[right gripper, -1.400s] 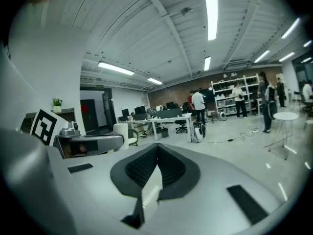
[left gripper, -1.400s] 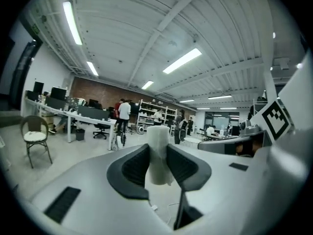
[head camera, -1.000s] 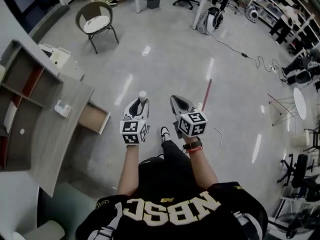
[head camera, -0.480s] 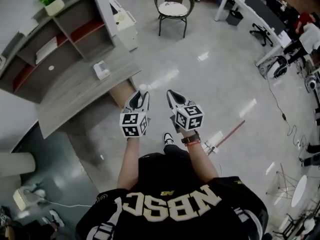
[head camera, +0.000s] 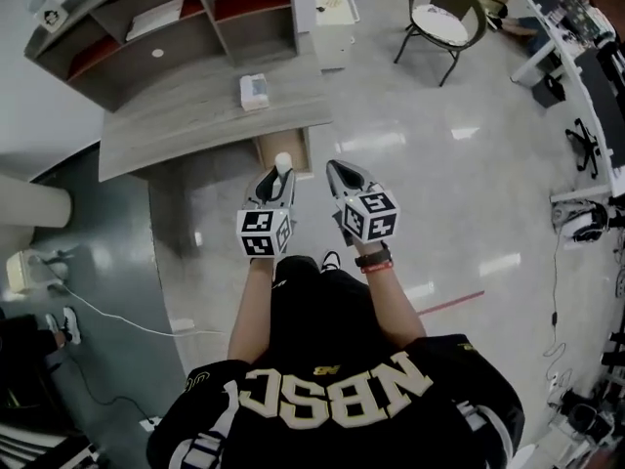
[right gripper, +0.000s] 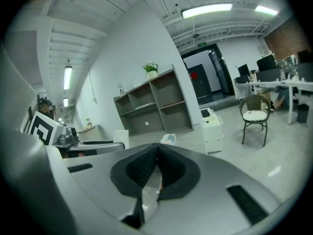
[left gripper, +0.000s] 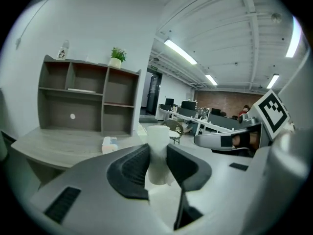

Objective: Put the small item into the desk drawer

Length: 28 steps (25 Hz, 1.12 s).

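On the left gripper (left gripper: 157, 155), the fingers (left gripper: 131, 166) press from both sides on the small item (left gripper: 158, 138), gripping it low on its body, which probably keeps it steady while it is carried. It is a plain white piece, upright and roughly cylindrical, and its flat top rises above the fingers. The right gripper (right gripper: 156, 153) has its fingers closed on each other with nothing between them, apparently idle. In the head view both are held side by side in front of the person, above the floor (head camera: 430, 164). Just ahead, the drawer (head camera: 269, 149) stands pulled open under the edge of the grey surface (head camera: 186, 115), so the item looks close to being dropped in. A white box (head camera: 254, 91) lies on that surface.
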Each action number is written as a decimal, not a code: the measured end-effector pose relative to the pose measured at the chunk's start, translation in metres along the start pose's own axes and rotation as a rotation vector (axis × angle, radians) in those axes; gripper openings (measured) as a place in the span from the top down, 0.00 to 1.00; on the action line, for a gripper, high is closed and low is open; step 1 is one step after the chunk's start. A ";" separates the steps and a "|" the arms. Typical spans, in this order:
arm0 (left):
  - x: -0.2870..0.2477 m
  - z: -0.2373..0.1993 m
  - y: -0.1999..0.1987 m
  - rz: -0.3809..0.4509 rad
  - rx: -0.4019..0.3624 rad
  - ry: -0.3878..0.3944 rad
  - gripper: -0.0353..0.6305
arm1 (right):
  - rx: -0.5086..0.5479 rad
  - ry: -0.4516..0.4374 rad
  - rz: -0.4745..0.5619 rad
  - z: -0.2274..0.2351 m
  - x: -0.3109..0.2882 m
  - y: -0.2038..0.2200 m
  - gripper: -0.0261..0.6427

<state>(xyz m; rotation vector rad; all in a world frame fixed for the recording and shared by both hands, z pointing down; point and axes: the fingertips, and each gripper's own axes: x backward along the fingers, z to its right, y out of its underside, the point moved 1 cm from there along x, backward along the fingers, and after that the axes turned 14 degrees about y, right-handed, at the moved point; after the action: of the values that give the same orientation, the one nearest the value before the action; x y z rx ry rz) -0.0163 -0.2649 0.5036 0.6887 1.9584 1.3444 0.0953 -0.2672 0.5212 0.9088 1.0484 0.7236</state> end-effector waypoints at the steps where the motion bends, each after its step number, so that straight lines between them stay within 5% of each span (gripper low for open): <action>1: 0.003 -0.008 0.005 -0.007 0.006 -0.025 0.76 | -0.002 -0.017 -0.014 -0.003 -0.007 0.005 0.95; 8: 0.003 -0.055 0.040 -0.065 0.024 -0.114 0.76 | 0.004 -0.089 -0.107 -0.012 -0.052 0.032 0.95; 28: -0.108 -0.149 0.181 -0.396 0.077 0.034 0.77 | 0.000 -0.030 -0.290 0.017 -0.155 0.099 0.95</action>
<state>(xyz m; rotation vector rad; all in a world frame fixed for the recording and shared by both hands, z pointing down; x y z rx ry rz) -0.0501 -0.3719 0.7360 0.2898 2.0482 1.0487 0.0509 -0.3587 0.6752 0.7448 1.1251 0.4671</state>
